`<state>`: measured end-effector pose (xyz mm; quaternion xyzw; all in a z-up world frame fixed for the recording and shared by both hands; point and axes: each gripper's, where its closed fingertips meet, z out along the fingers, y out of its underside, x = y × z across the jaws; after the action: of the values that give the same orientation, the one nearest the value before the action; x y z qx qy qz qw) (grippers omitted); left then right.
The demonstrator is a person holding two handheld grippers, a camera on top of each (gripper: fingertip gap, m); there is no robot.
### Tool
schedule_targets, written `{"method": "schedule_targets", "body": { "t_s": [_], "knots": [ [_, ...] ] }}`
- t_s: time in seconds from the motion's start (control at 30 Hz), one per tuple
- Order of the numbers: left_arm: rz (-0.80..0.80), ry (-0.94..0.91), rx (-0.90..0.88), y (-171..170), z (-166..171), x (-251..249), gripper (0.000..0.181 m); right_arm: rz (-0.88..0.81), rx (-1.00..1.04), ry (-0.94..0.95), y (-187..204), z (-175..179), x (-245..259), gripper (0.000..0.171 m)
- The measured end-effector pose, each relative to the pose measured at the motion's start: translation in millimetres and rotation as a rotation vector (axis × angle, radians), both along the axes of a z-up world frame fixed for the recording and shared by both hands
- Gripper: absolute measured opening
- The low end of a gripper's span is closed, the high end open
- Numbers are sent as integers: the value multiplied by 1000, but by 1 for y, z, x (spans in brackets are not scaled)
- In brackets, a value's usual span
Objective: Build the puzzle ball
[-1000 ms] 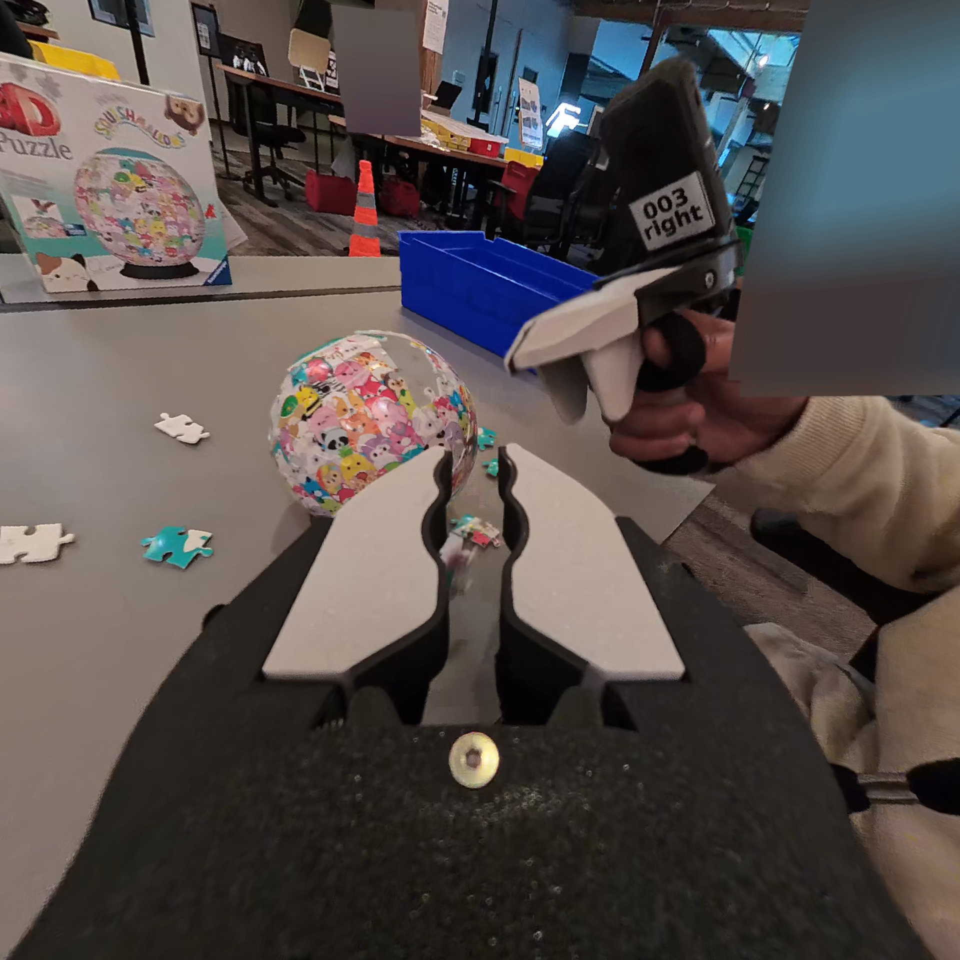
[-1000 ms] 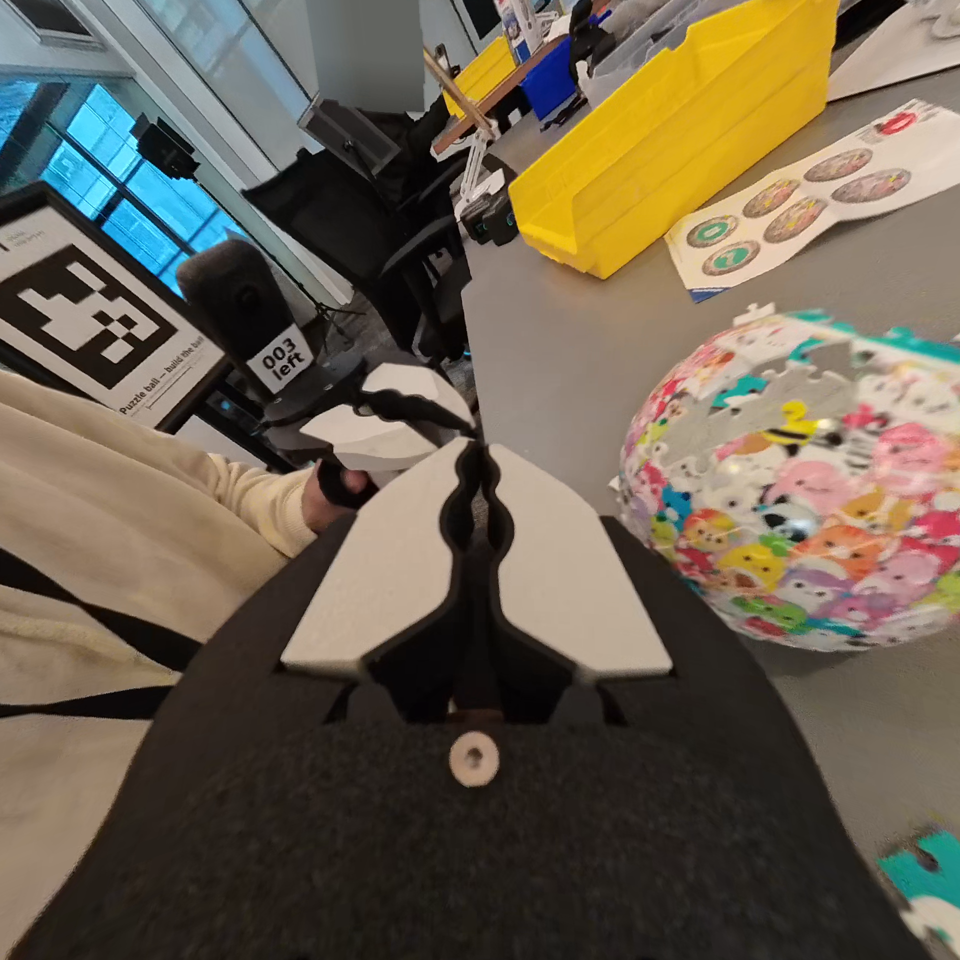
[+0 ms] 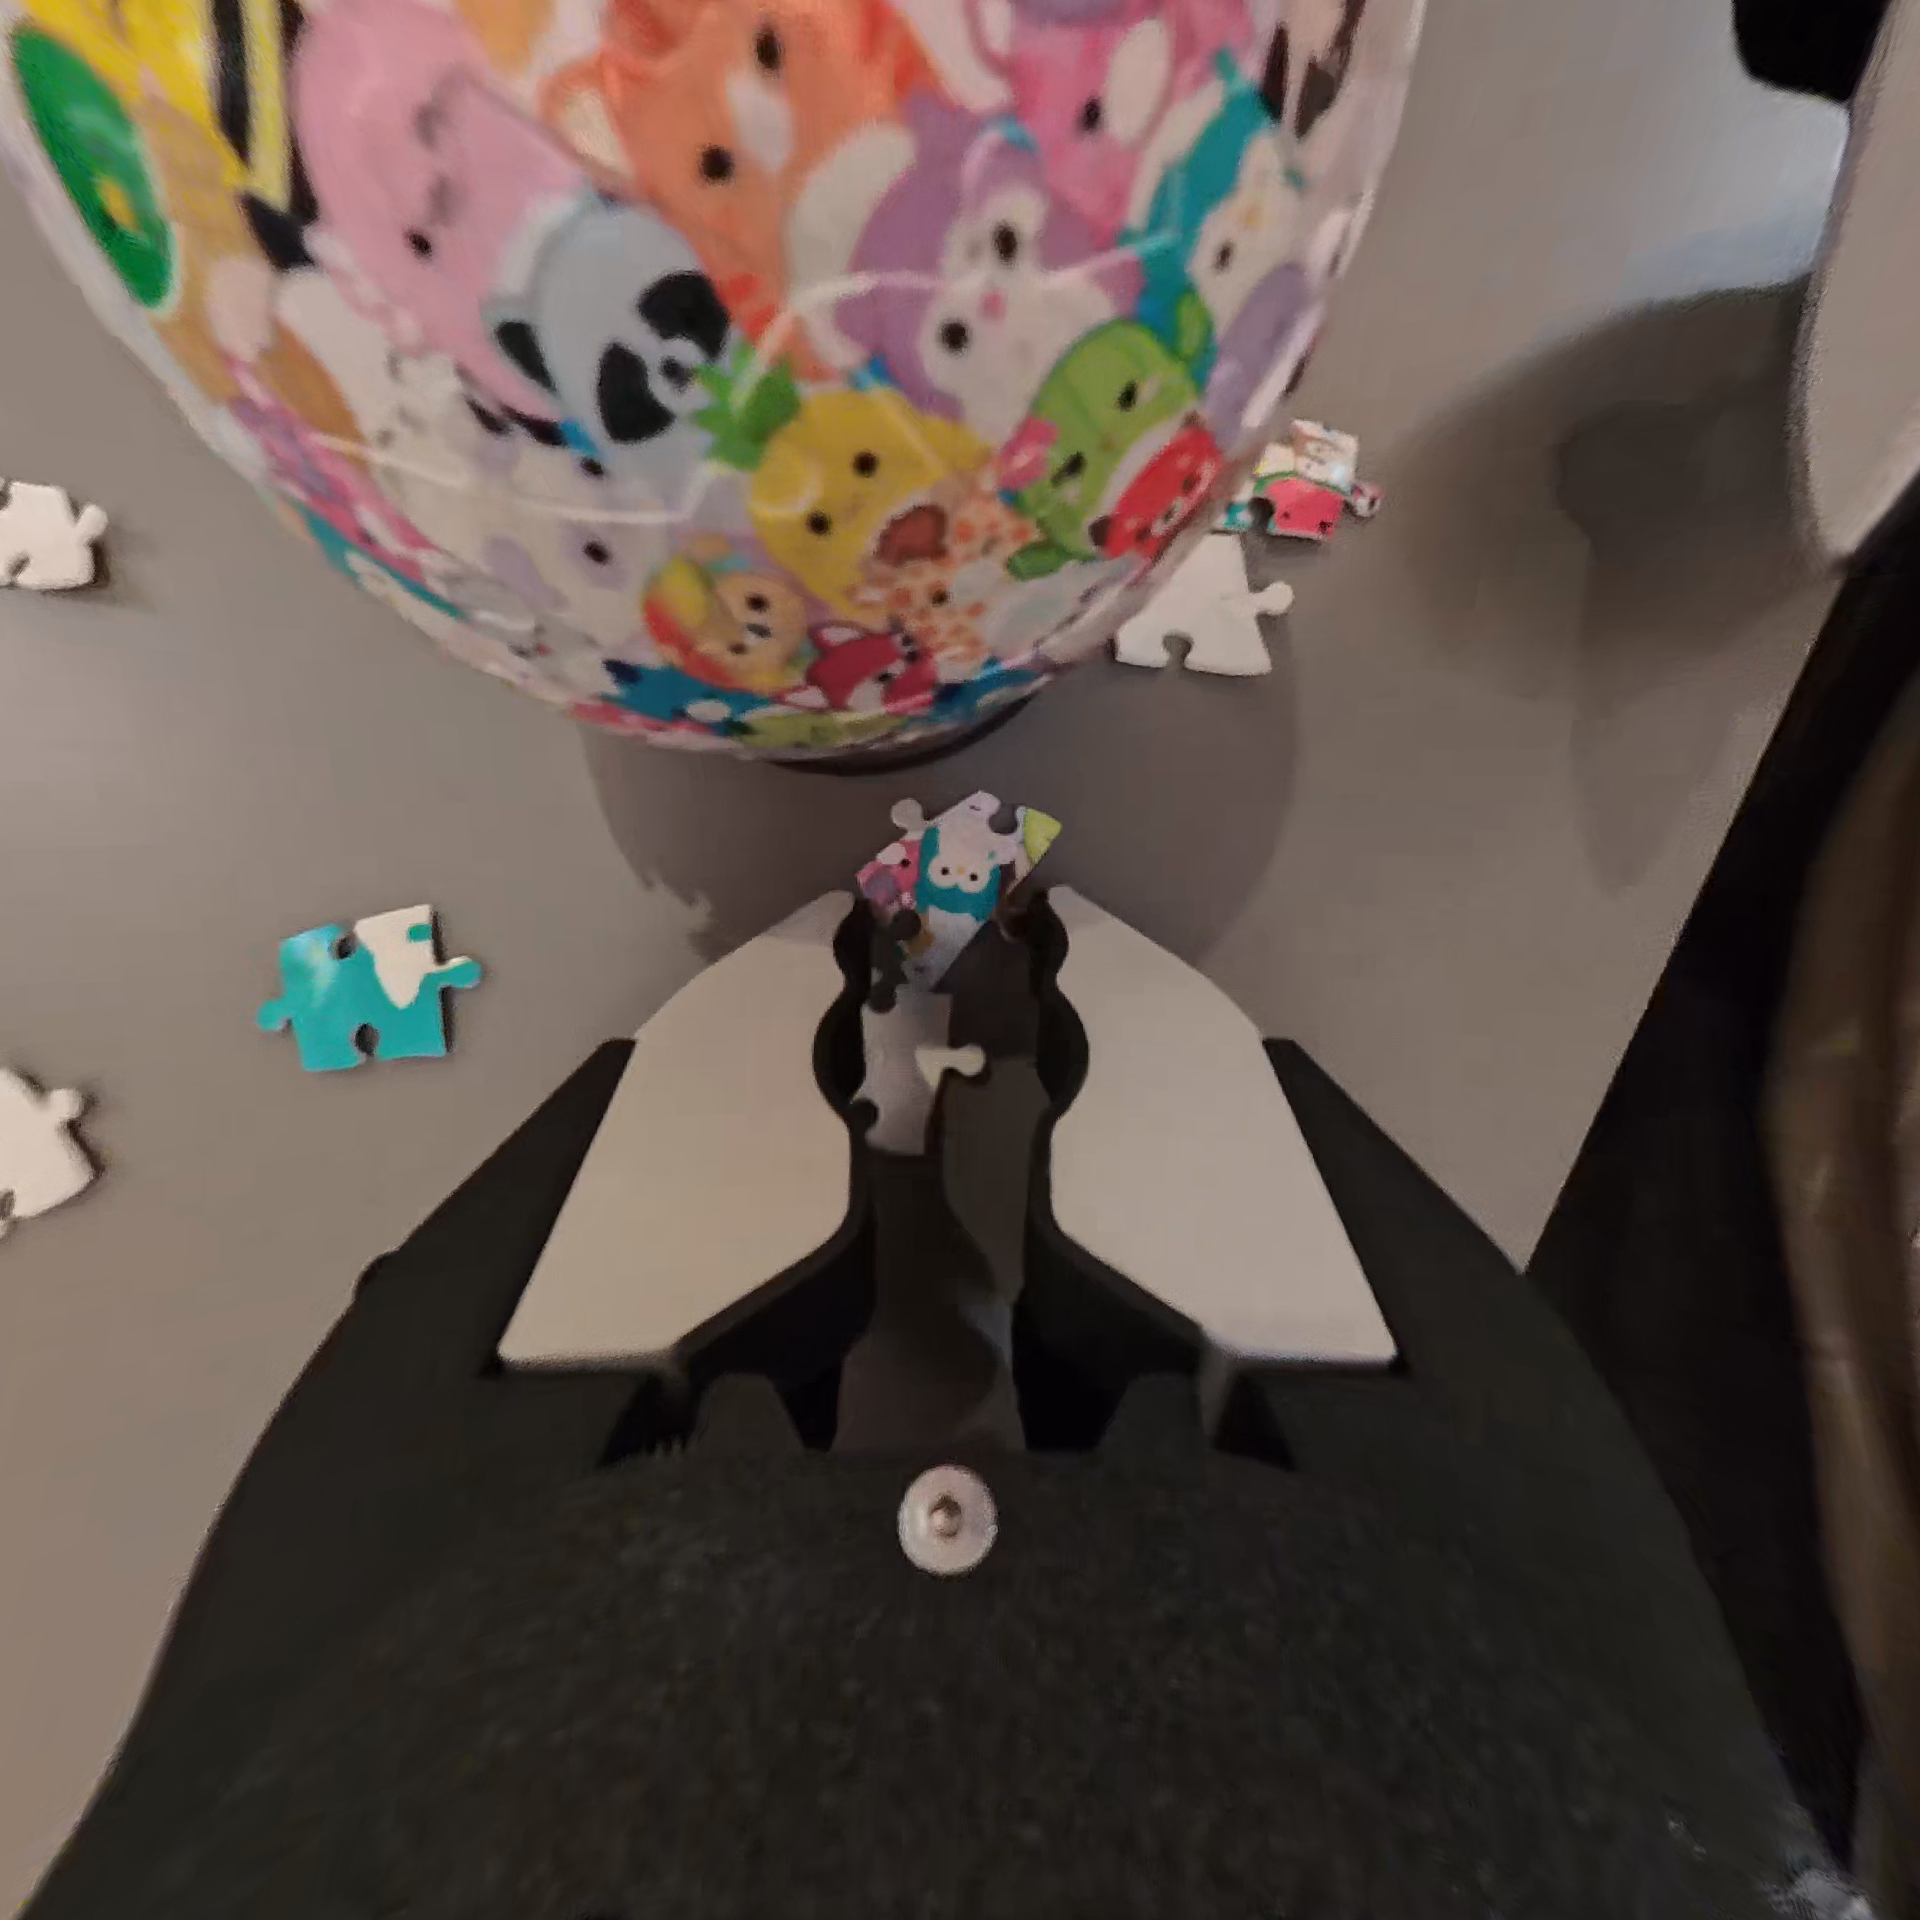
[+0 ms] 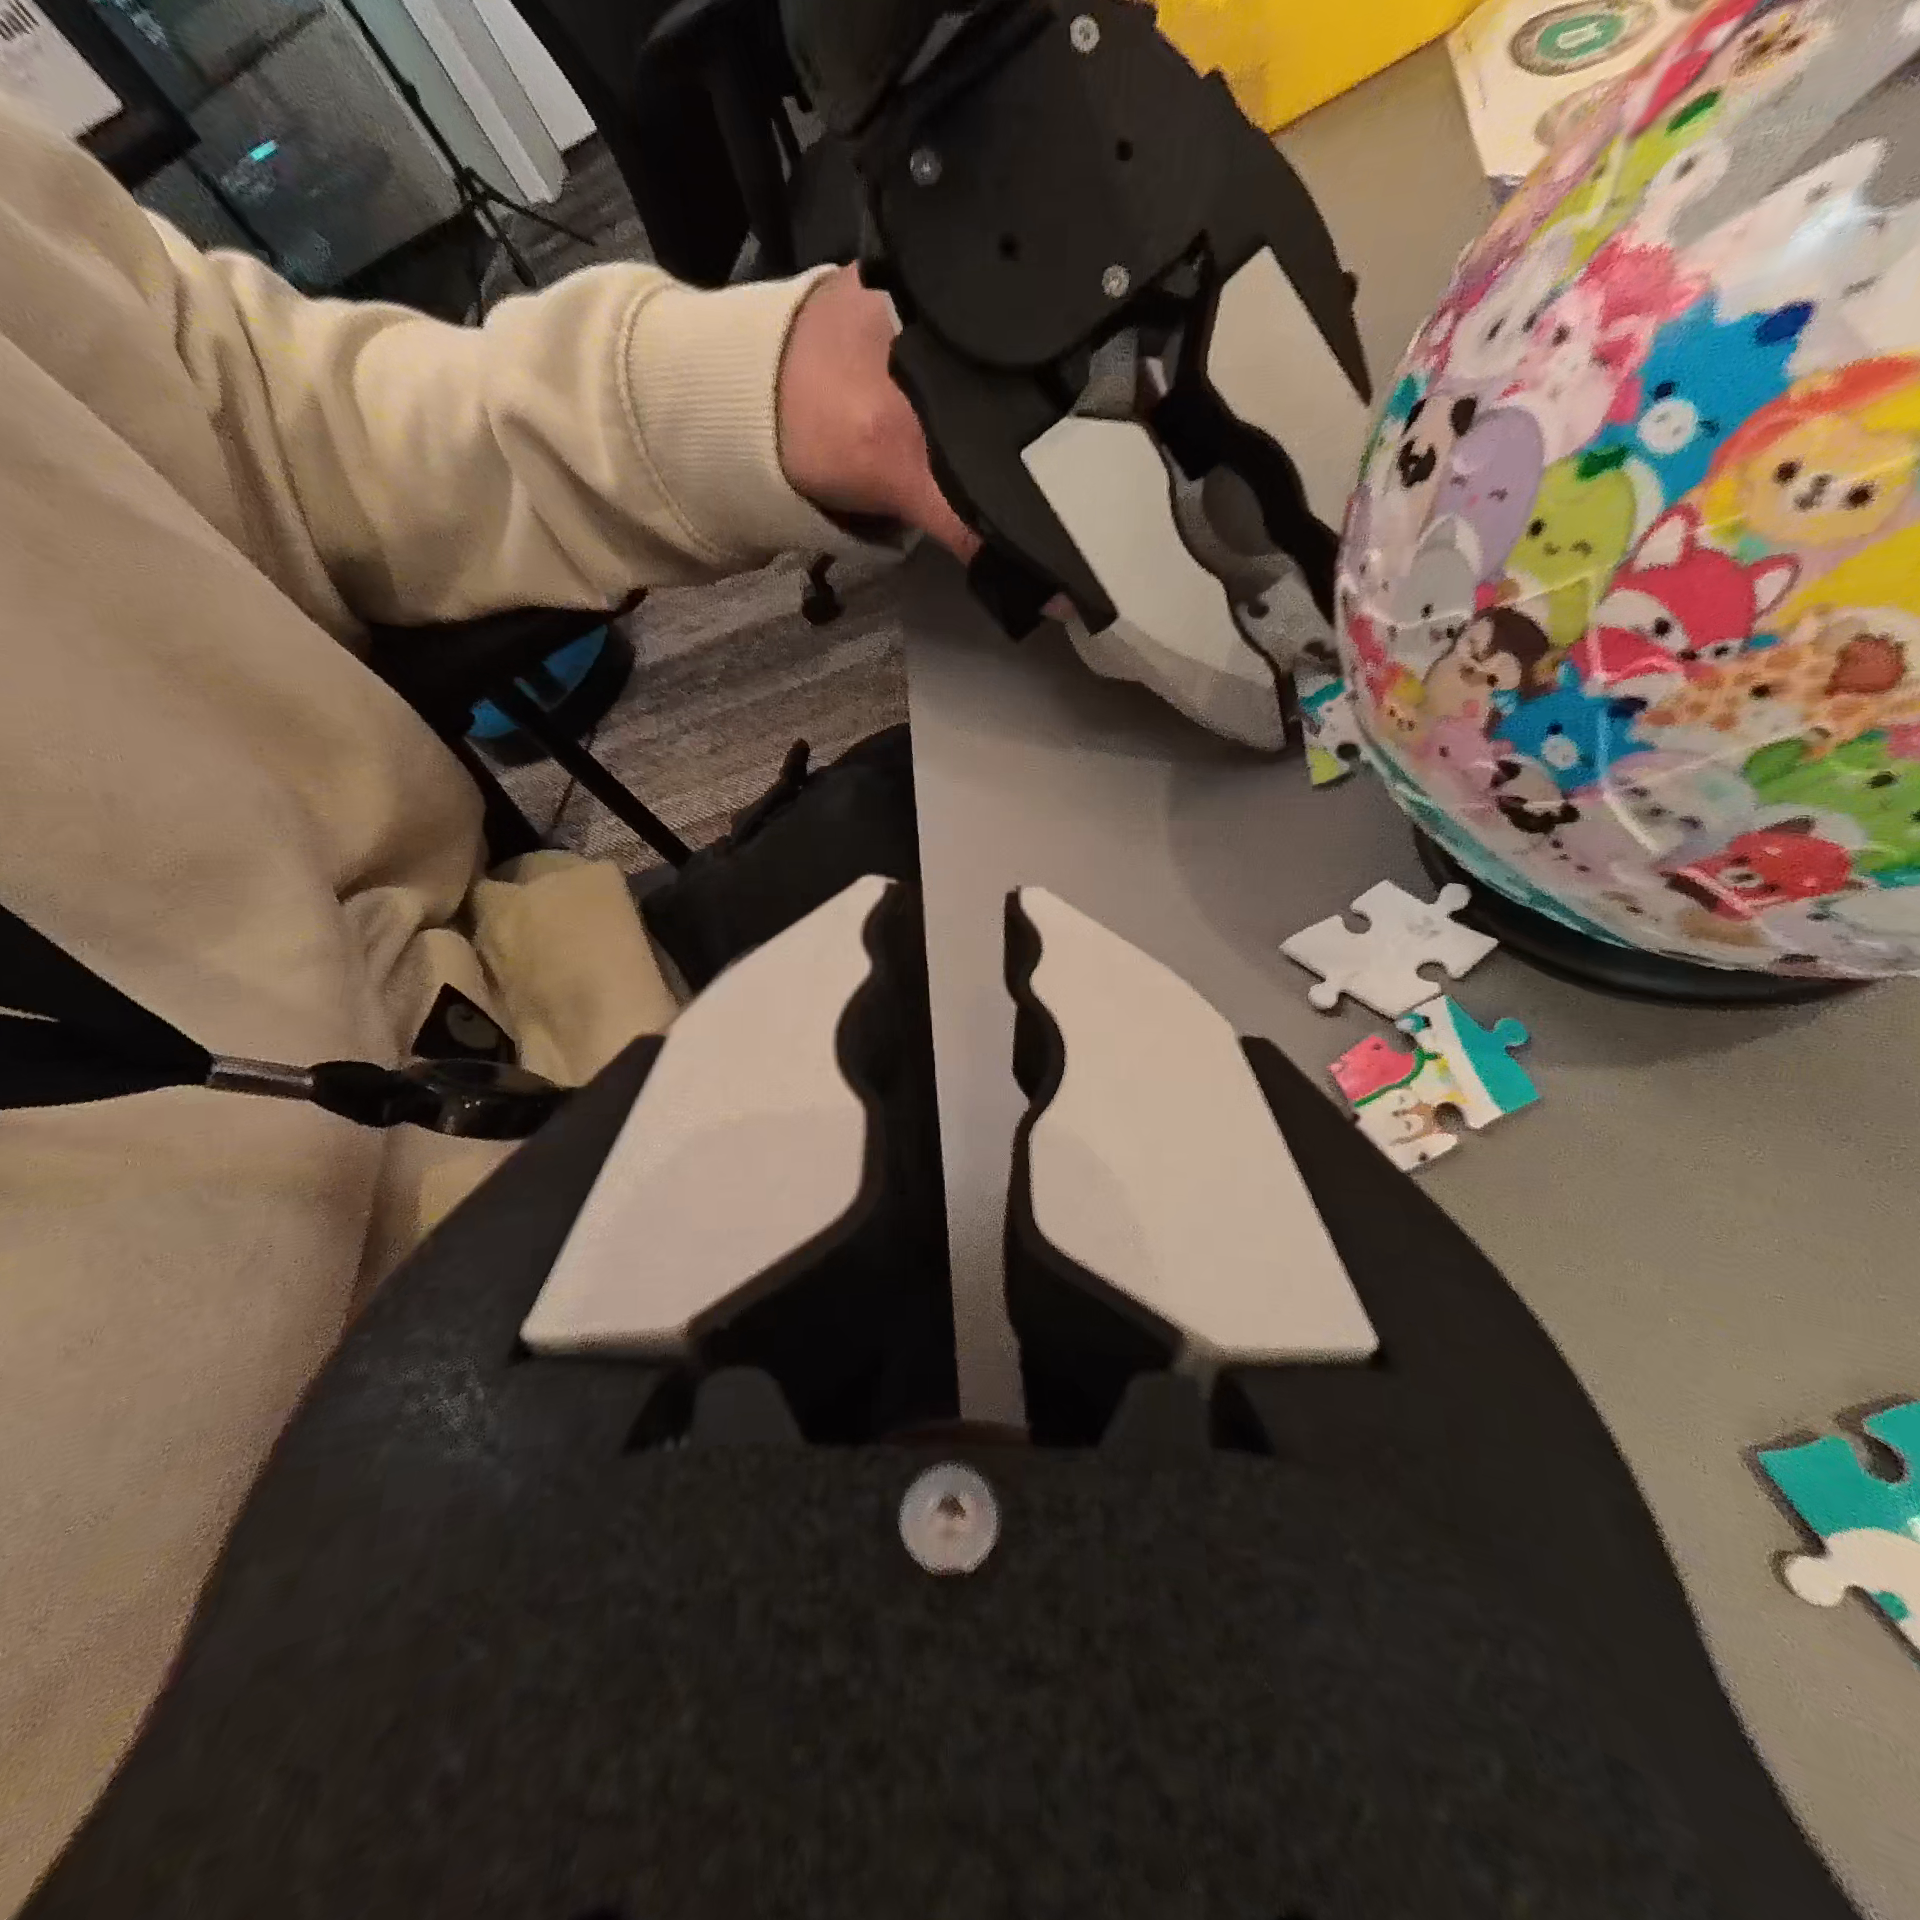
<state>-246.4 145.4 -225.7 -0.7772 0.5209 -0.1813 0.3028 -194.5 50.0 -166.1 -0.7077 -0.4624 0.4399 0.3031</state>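
Observation:
The colourful puzzle ball (image 3: 727, 343) sits on a black stand (image 3: 894, 743) on the grey table. My left gripper (image 3: 951, 909) is shut on a colourful puzzle piece (image 3: 961, 862), held edge-up just in front of the ball's lower side. In the right wrist view the left gripper (image 4: 1299, 665) holds that piece (image 4: 1325, 727) beside the ball (image 4: 1662, 623). My right gripper (image 4: 961, 904) is a little open and empty, over the table's near edge, left of the ball.
Loose pieces lie around the ball: a teal one (image 3: 364, 997), white ones (image 3: 47, 530) (image 3: 1205, 613), a colourful one (image 3: 1304, 488). The right wrist view shows a white piece (image 4: 1387, 945), a colourful piece (image 4: 1439, 1081), a teal piece (image 4: 1860, 1507) and a yellow bin (image 4: 1320, 42).
My left gripper has moved forward and down to the ball's lower side with the piece in it. My right gripper has dropped toward the table edge and its fingers have parted a little.

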Motion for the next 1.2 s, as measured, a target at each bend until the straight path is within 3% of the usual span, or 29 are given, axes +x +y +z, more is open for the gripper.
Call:
{"method": "schedule_targets", "body": {
  "t_s": [0.17, 0.33, 0.43, 0.57, 0.7, 0.83, 0.97, 1.03, 1.2],
  "knots": [
    [-84, -43, 104, -18, 29, -8, 28, -58, -110, 48, 15, 16, 2, 22],
    [-381, -50, 280, -65, 94, 6, 28, -34, -189, 132, 22, 66, -12, 23],
    [-538, 0, 392, -79, 120, 19, 28, 38, -223, 88, 20, 78, -21, 31],
    [-698, 88, 491, -86, 137, 29, 28, 127, -273, 61, 15, 86, -23, 18],
    [-765, 164, 552, -85, 143, 35, 28, 164, -272, 21, 12, 89, -21, 6],
    [-659, 135, 581, -65, 149, 34, 24, 73, -198, 35, 30, 93, -10, 2],
    [-484, -64, 436, -38, 159, 27, 24, -97, -118, 119, 85, 106, 11, 2],
    [-431, -131, 359, -19, 159, 25, 26, -121, -184, 174, 100, 104, 11, 2],
    [-480, -255, -32, 16, 151, 26, 62, -161, -260, 365, 108, 102, 0, 2]
  ]
}}
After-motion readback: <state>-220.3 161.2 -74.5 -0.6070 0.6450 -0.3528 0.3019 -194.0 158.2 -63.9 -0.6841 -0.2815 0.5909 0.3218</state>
